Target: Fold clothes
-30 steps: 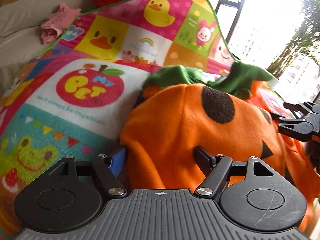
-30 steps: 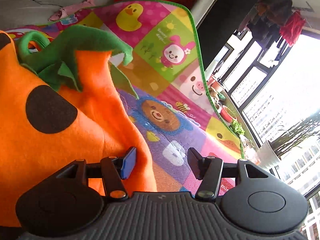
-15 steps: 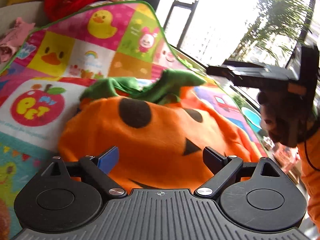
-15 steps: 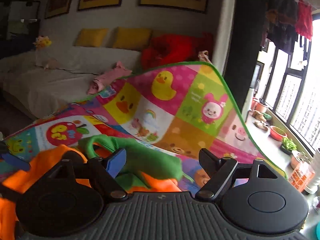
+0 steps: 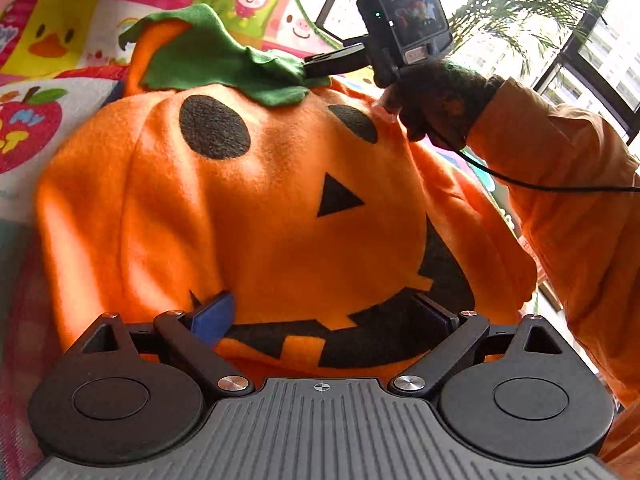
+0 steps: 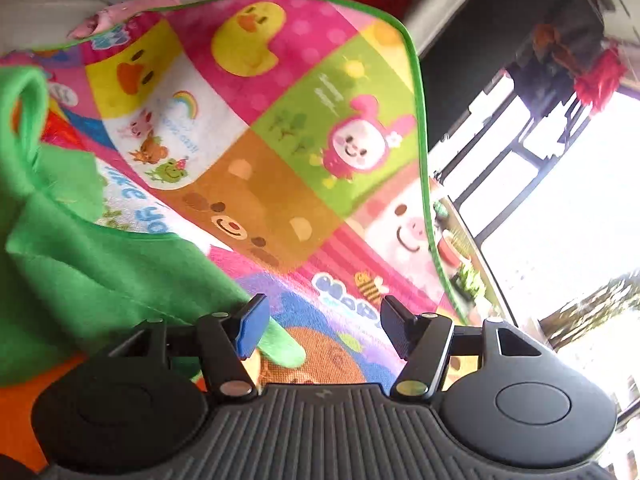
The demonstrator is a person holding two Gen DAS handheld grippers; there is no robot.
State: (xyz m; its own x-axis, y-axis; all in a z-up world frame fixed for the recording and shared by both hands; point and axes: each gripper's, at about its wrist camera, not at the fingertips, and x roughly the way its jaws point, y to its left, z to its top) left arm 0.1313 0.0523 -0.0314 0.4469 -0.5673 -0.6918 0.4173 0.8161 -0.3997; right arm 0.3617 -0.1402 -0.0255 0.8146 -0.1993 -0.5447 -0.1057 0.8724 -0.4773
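orange fleece fills the left view: the pumpkin costume [image 5: 260, 184] lies heaped on the cartoon play mat [image 6: 280, 128], green collar [image 5: 224, 52] at its far end. the left gripper [image 5: 324, 316] has its fingers spread wide at the near hem, gripping nothing. the right gripper [image 6: 320, 320], fingers apart and empty, sits by the collar's edge.

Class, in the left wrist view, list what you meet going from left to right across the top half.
Red apple picture → green leaf collar → the other gripper's camera → gloved hand → orange sleeve.
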